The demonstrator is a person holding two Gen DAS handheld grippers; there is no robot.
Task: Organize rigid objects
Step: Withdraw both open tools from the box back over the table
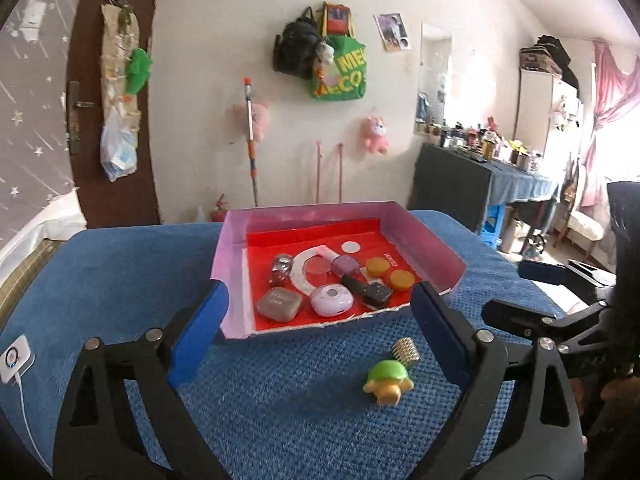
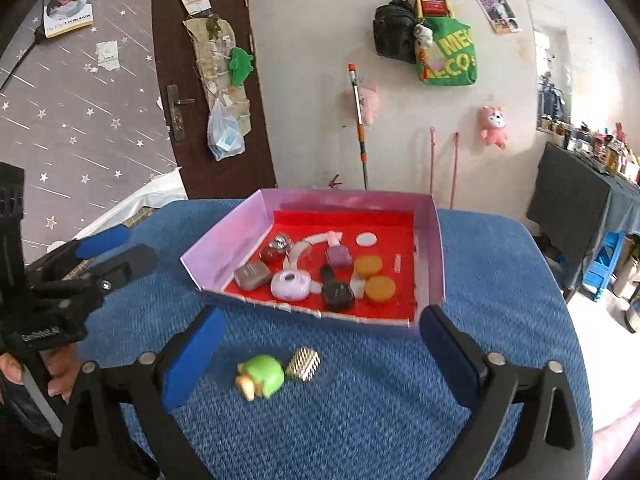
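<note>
While most pieces are already gathered in the tray point(image 2: 434, 256), the turtle point(image 2: 262, 376) and spring point(image 2: 305, 364) are left just ahead of the right gripper point(image 2: 320, 356) and left gripper point(image 1: 316, 336), both spread wide and empty, seemingly for pickup.

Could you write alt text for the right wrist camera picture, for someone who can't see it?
A green turtle toy and a small gold spiked piece lie side by side on a blue cloth, between the open right gripper and its blue-padded fingers. Behind them, a pink box with a red floor holds small items, including two orange discs.
</note>
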